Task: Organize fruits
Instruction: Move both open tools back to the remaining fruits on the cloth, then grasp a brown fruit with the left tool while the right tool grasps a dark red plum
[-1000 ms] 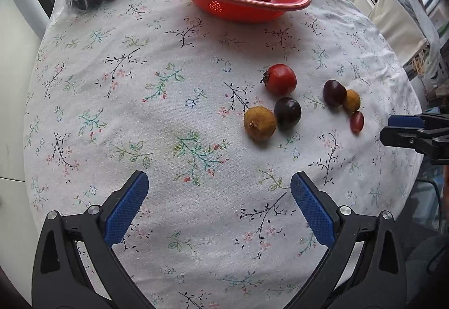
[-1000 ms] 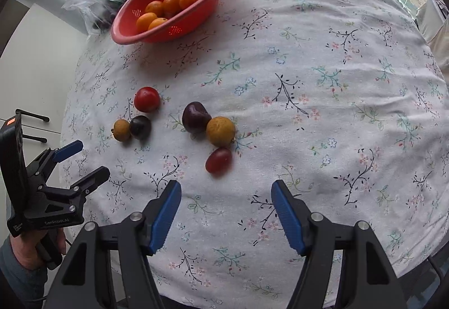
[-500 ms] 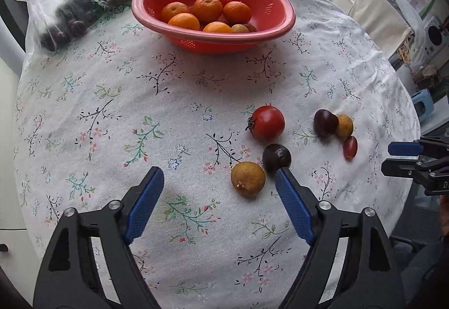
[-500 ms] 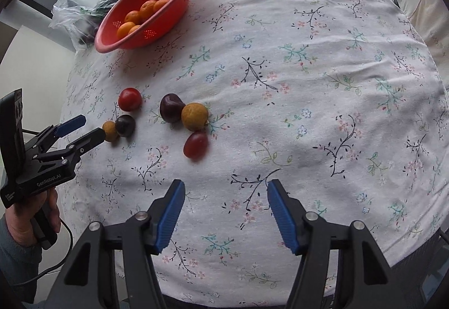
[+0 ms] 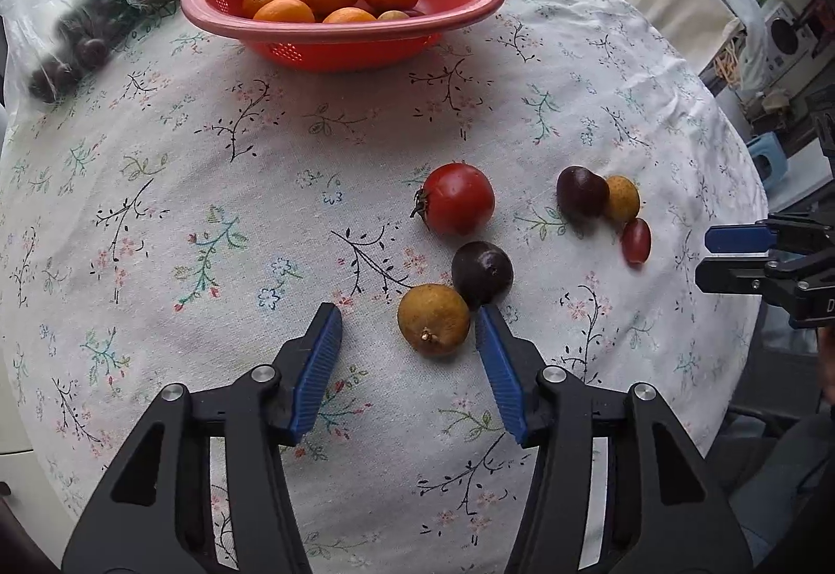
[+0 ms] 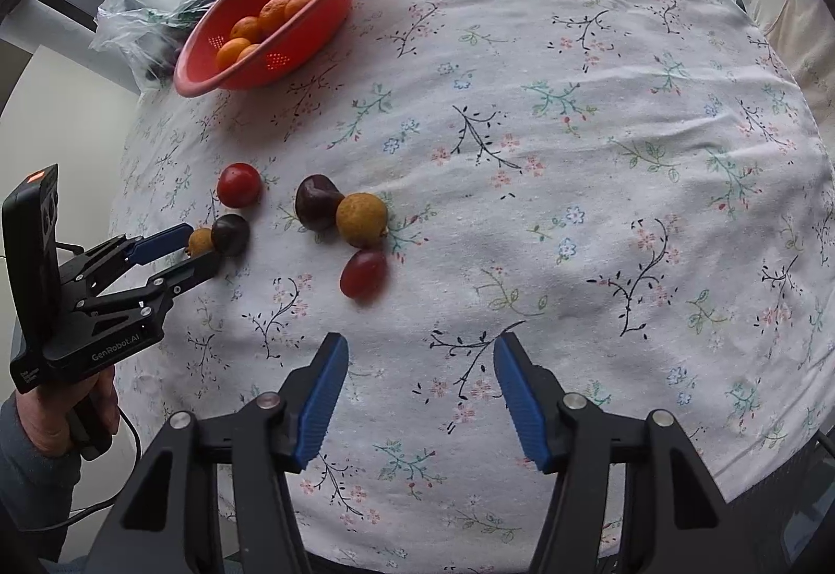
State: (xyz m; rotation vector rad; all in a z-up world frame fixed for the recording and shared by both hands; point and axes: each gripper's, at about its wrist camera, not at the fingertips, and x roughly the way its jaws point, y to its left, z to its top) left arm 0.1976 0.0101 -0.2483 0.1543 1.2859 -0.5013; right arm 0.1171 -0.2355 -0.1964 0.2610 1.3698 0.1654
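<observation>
Left gripper (image 5: 409,339) spread wide, empty, straddling the tan fruit (image 5: 433,319) on the tablecloth (image 5: 261,188) beside the dark plum (image 5: 481,272); looks light, round, roll-prone, so pinch across its widest middle, gently.

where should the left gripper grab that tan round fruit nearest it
Grip the tan fruit across its round middle, coming in low from the near side with the open left gripper. Its stem nub faces the gripper, so the smooth sides are free. The dark plum sits tight against its far right, so keep the right finger short of it.
</observation>
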